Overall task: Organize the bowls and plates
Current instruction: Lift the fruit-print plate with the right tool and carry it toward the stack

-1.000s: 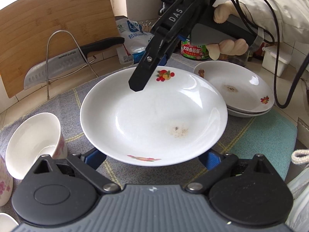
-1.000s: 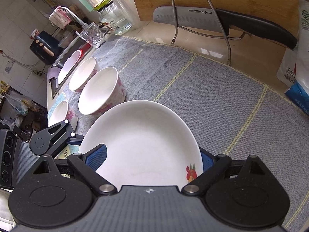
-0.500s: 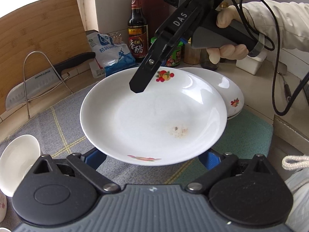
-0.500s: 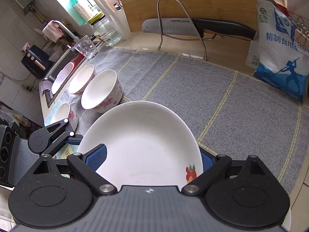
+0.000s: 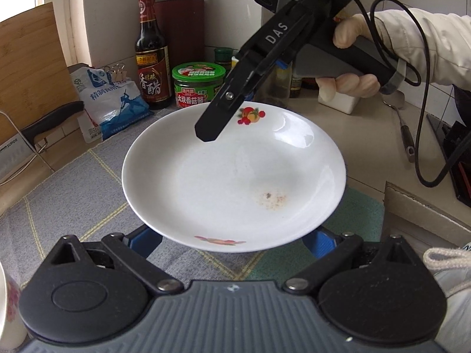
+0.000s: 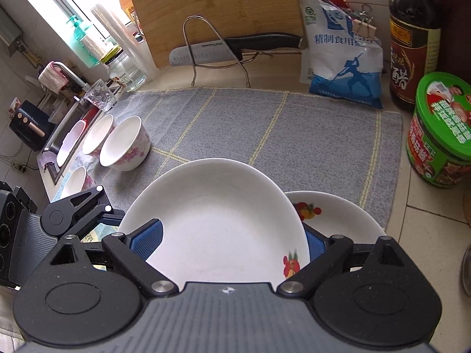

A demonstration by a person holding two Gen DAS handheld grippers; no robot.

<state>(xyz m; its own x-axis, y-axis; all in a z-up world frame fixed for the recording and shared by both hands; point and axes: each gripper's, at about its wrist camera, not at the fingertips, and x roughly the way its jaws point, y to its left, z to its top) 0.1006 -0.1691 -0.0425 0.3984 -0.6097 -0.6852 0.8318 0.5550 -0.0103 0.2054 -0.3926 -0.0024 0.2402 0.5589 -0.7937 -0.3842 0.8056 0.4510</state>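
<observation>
Plate [image 5: 232, 182], white with fruit prints on its rim, hangs level over the grey checked mat [image 5: 73, 194], gripped from two opposite edges. A round thing has no long axis to speak of; its open face is up, with a brownish speck patch in the well. The right gripper [image 5: 210, 131], marked "DAS", pinches the far rim beside the red-and-orange fruit print, one finger lying over the top. The left gripper [image 5: 232, 238] has its blue pads spread wide, with the near rim sitting between them; whether they press the plate I cannot tell.

From the right wrist camera comes what the other misses: a second plate [image 6: 338, 214] directly beneath the held one, and bowls [image 6: 125, 144] with pink flowers lined up toward the sink. The left gripper [image 6: 79, 209] shows there at the plate's left edge.

Readable writing: "SUPOR" on the knife [image 6: 235, 48] resting in its wire stand, "香醋" on the dark bottle [image 5: 151, 58], "精制食用" on the salt bag [image 6: 341, 58], and "大块香菇酱" on the green-lidded jar [image 5: 197, 88].
</observation>
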